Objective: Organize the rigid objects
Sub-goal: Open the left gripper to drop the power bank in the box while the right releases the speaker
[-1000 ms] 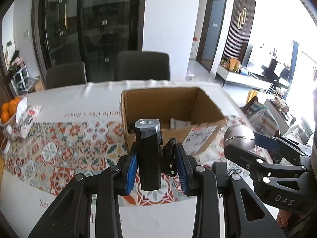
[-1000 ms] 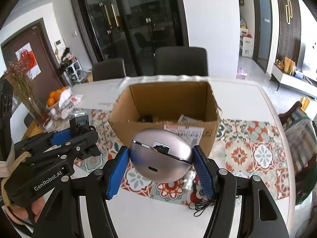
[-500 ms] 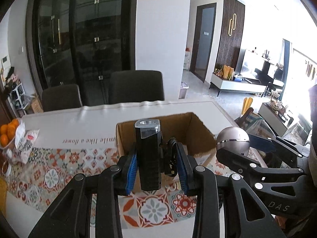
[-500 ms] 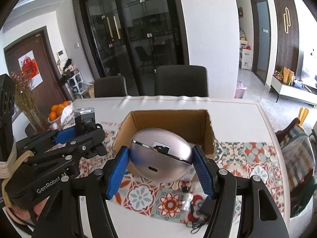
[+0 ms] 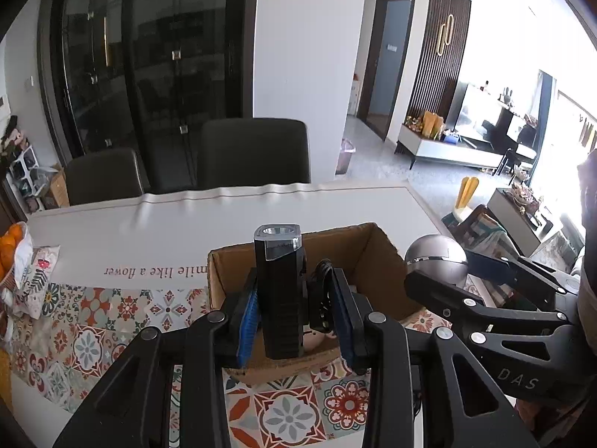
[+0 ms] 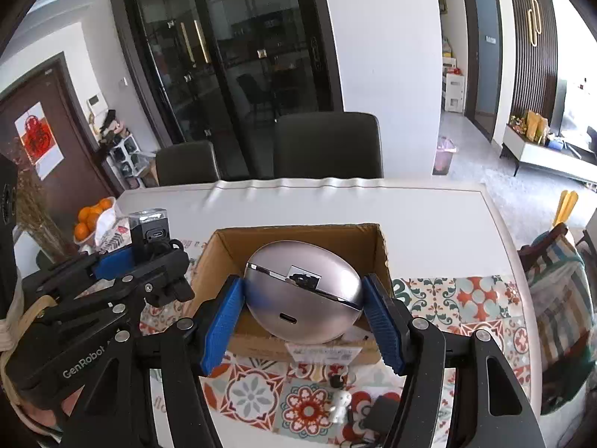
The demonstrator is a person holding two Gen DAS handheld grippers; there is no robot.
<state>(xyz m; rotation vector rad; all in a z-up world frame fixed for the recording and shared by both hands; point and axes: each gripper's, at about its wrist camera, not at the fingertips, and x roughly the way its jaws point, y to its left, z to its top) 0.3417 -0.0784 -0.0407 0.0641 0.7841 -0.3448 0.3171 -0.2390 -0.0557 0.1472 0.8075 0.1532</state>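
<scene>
My left gripper [image 5: 294, 317] is shut on a black flashlight-like device [image 5: 280, 291] with a clear top, held upright above the near edge of an open cardboard box [image 5: 377, 257]. It also shows in the right wrist view [image 6: 149, 237]. My right gripper [image 6: 302, 317] is shut on a silver egg-shaped case [image 6: 302, 298] with a port on its front, held over the box [image 6: 298, 231]. The case also shows in the left wrist view [image 5: 434, 259], right of the box. The box's contents are mostly hidden.
The box stands on a table with a patterned tile runner [image 5: 123, 317]. A small white figurine [image 6: 341, 407] and black cables lie in front of the box. Oranges [image 6: 89, 220] and a snack bag sit at the left. Two dark chairs [image 6: 328, 145] stand behind the table.
Both grippers have risen and moved forward with their objects, from in front of the box to over it. The box now appears lower and closer in both views.
</scene>
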